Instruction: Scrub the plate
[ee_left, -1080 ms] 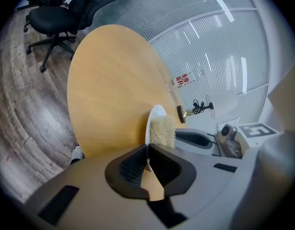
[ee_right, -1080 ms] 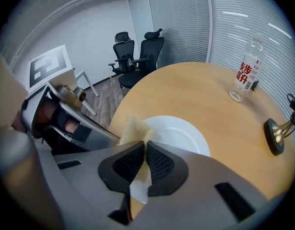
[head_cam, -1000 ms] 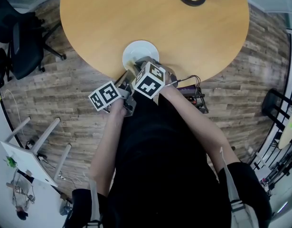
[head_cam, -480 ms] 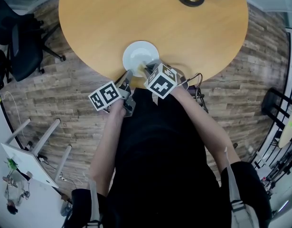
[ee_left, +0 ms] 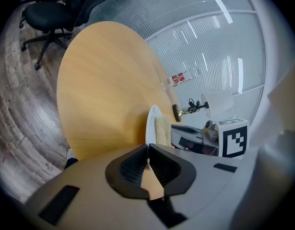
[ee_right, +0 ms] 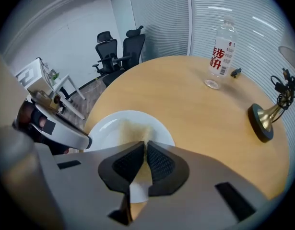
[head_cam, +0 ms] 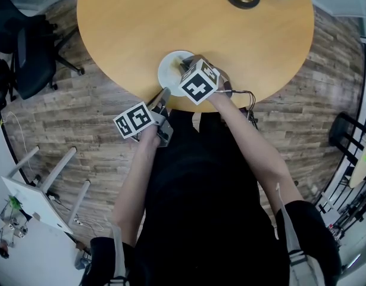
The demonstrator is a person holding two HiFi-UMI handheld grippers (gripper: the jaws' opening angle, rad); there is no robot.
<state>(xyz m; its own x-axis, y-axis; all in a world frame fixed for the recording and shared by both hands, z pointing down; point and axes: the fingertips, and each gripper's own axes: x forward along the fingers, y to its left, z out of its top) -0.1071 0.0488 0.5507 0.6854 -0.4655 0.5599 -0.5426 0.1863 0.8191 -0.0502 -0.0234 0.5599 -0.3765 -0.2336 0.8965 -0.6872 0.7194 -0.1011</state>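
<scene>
Right gripper view looks down onto the white round plate [ee_right: 101, 131], which sits at the near edge of the round pale-wood table [ee_right: 185, 95], directly ahead of and below the right gripper [ee_right: 146, 145]. Its jaws are pinched narrow on a thin pale-yellow sponge [ee_right: 132, 127]. The sponge's free end lies flat on the plate's middle, its length running away from the jaws.

The left gripper [ee_left: 148, 147] comes in from the plate's near-left side. Its jaws are closed almost fully on the rim, pinning the plate, which shows edge-on in the left gripper view. So the right hand is the one over the eating surface. I judge the next scrubbing stroke turns on sliding the sponge across the plate while the left hold resists.

Farther out on the table stand a clear plastic bottle [ee_right: 223, 51], its label in red characters too small to read surely, and a round black-and-brass lamp base [ee_right: 261, 121]. Black office chairs [ee_right: 121, 54] stand beyond.
</scene>
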